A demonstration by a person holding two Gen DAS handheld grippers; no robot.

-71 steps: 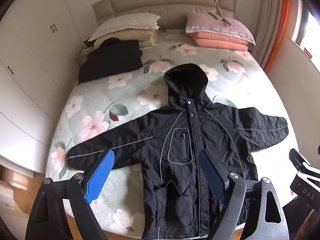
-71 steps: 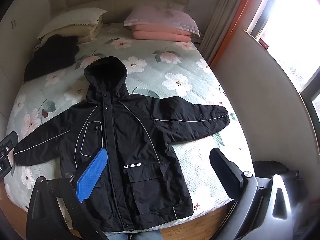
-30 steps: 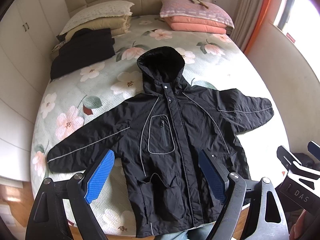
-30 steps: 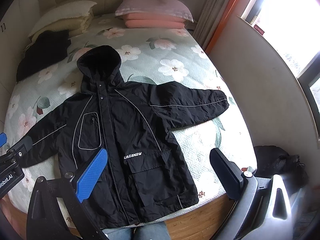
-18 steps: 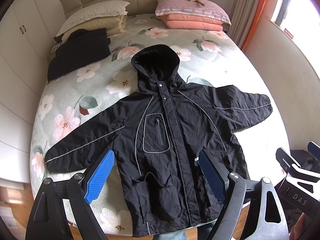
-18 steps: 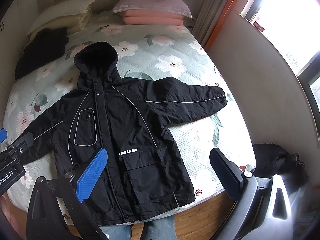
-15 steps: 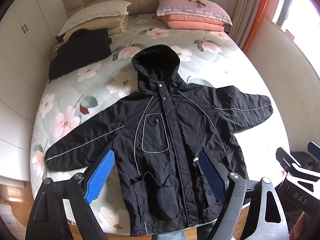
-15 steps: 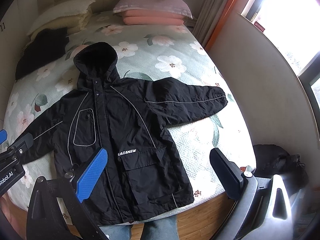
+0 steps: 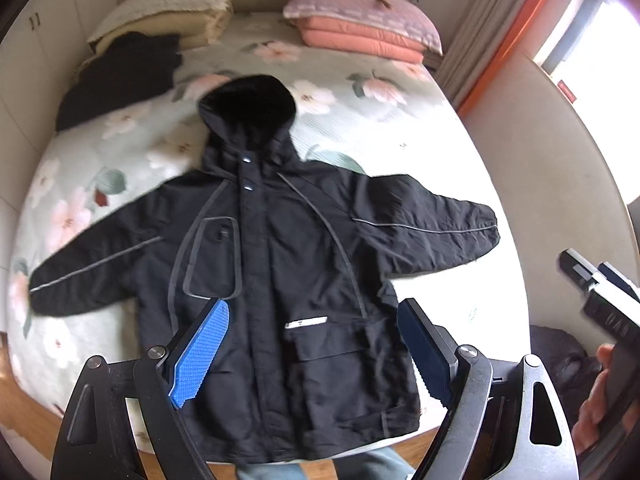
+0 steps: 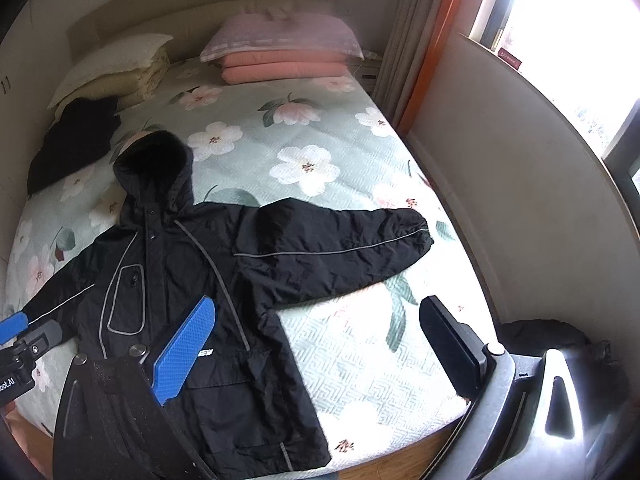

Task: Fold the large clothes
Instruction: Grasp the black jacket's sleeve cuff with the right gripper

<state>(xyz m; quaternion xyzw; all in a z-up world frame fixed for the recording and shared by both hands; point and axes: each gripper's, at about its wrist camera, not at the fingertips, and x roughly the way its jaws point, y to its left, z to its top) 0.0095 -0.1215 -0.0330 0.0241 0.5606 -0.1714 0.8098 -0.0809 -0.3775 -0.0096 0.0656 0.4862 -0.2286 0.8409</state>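
Observation:
A black hooded jacket [image 9: 280,264] [image 10: 224,264] with grey piping lies face up and spread flat on the bed, hood toward the headboard, both sleeves out to the sides. My left gripper [image 9: 316,344] hangs open above its lower front, holding nothing. My right gripper [image 10: 320,344] is open over the bedspread just below the jacket's right sleeve [image 10: 340,240], also holding nothing. The right gripper's body shows at the right edge of the left wrist view, held by a hand [image 9: 600,408].
The bed [image 10: 320,136] has a pale green floral cover. A folded dark garment [image 9: 116,76] and cream pillows [image 9: 168,8] lie at the back left, pink pillows [image 10: 280,52] at the back right. A low wall [image 10: 520,200] and window flank the right; a dark bag [image 10: 548,336] sits on the floor.
Both grippers have shifted rightward and come lower toward the jacket; the right wrist view now centres on the right sleeve. The jacket itself has not moved.

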